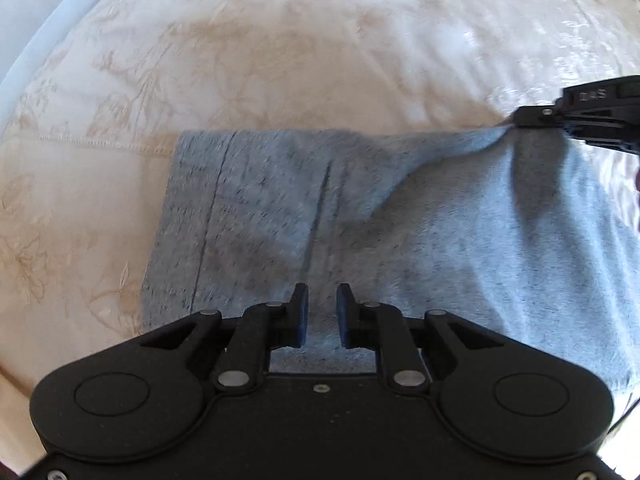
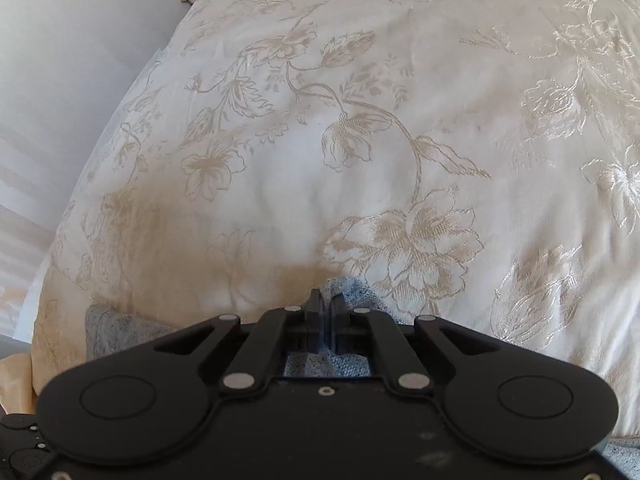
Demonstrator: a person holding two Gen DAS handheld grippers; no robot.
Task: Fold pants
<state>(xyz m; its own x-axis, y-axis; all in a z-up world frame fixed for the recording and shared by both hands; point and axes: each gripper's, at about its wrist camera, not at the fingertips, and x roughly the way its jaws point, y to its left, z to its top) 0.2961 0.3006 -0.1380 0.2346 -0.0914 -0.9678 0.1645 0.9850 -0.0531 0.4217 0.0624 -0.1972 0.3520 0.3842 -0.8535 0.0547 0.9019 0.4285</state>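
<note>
Lay on a cream floral bedspread (image 1: 280, 60): heather-grey pants (image 1: 400, 216), folded flat, dark seam lines running along the left part. Far right corner lifted, pinched tight in the right gripper (image 1: 520, 118). Left gripper (image 1: 322, 314) over the near edge, jaws apart, clasping nothing. Right side cut off; fabric motion-blurred.

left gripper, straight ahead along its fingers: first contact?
Probably the grey pants, lying right beyond the open left gripper; past them only the floral bedspread. The gripper's height above the fabric is unclear.
</note>
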